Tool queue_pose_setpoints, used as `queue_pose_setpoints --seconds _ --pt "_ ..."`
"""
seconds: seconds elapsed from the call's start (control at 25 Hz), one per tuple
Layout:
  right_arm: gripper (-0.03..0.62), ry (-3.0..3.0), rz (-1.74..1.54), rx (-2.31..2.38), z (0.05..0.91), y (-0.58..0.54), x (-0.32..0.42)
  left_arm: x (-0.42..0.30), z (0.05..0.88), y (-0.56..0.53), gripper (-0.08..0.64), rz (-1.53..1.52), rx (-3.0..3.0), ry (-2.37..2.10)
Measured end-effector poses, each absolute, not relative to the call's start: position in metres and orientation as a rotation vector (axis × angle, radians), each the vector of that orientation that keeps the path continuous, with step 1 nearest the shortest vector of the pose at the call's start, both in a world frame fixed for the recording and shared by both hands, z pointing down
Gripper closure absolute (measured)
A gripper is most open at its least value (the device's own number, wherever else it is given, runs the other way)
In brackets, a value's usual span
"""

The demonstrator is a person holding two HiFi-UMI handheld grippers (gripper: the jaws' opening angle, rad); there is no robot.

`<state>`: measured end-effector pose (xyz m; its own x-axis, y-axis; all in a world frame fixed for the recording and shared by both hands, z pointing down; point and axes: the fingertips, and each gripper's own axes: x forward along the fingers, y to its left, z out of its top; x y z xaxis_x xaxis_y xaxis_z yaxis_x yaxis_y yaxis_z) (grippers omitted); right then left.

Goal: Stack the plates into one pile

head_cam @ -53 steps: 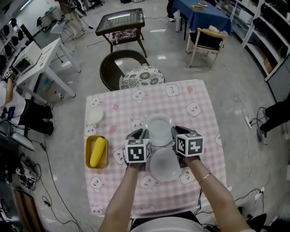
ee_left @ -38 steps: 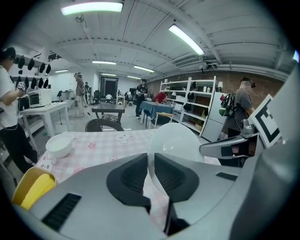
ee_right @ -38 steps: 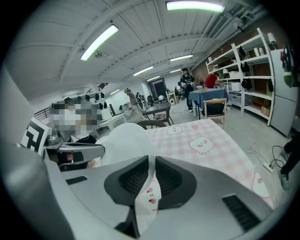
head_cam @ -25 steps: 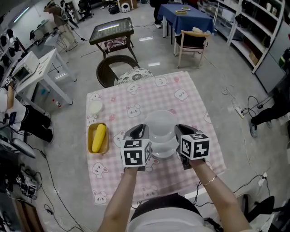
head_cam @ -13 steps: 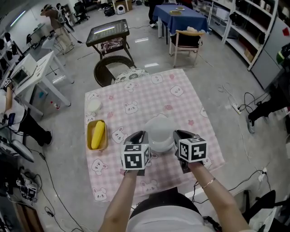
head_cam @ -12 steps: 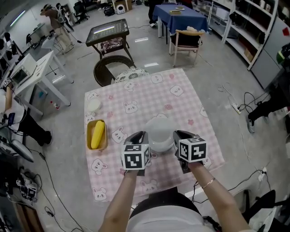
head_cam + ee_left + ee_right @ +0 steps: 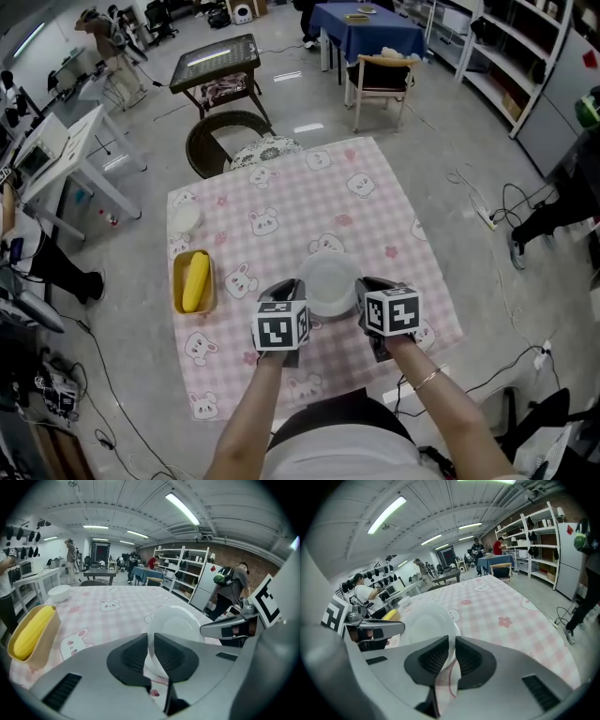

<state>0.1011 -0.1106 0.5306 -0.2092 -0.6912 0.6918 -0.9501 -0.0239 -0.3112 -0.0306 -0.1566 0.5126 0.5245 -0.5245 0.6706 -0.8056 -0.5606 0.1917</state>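
Note:
A white plate [image 7: 328, 281] hangs low over the pink checked tablecloth [image 7: 281, 202], held by its rim from both sides. My left gripper [image 7: 292, 292] is shut on its left rim and my right gripper [image 7: 364, 292] is shut on its right rim. In the left gripper view the plate [image 7: 180, 623] stands between the pads of that gripper [image 7: 151, 648], with a second white rim just under it. The right gripper view shows the same plate [image 7: 424, 623] pinched by the right gripper [image 7: 451, 651]. The second plate is mostly hidden beneath the held one.
A yellow tray with a corn cob [image 7: 194, 281] lies at the table's left. A small white bowl [image 7: 185, 218] sits behind it. A round chair [image 7: 225, 141] stands at the far edge. The near table edge lies just behind my grippers.
The near plate was lifted from the table by both grippers and carried over the far plate. Over the last second both grippers have sunk with it toward the table.

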Motion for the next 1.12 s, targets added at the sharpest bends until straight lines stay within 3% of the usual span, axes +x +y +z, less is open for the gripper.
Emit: queue_pose_setpoints --seconds 1.12 --pt "0.532 -1.918 1.054 1.658 0.565 -0.132 0.108 -0.025 0.558 -0.177 0.499 0.865 2.193 -1.142"
